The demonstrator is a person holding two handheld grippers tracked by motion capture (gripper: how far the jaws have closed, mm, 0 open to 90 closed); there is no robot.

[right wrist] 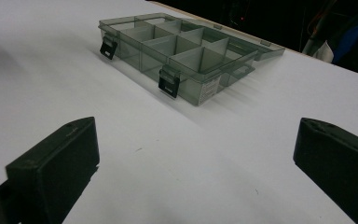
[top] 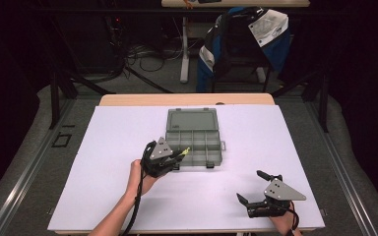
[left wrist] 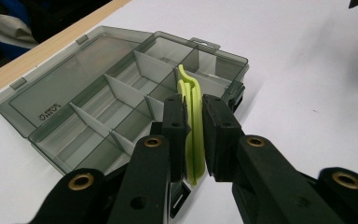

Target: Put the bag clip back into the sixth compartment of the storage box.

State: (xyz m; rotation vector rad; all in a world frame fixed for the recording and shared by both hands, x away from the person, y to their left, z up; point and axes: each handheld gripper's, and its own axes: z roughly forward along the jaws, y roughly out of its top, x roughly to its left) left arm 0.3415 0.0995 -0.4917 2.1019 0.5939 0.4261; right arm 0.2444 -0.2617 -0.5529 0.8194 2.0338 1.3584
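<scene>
1. The table [top: 128,206], covered in a white sheet, is being viewed from above; both forearms are reaching in from its near edge.
2. The box [top: 193,142], a smoky clear organiser with its lid [top: 192,120] lying flat open on the far side, is sitting at the table's middle. Its tray is being split by dividers into several compartments, and two dark latches are hanging on its near wall.
3. The left hand [top: 139,178] is being held just near-left of the box, with the forearm angled up from the bottom edge and a black cable trailing down along it.
4. The left gripper [top: 181,154] is being pointed right and away, its tips reaching over the box's near-left corner. In the left gripper view its jaws are clamped together on a strip [left wrist: 193,135].
5. The strip, thin, curved and yellow-green, is being held on edge between the pads, its far end sticking out past the tips above the box's compartments. Whether it is touching the box cannot be told.
6. The right gripper [top: 250,186] is being held low at the table's near-right, well apart from the box, pointing left. Its jaws are being kept wide apart, with bare sheet between them.
7. Beyond the table, a chair [top: 246,44] draped with blue and white cloth is standing on the floor.
</scene>
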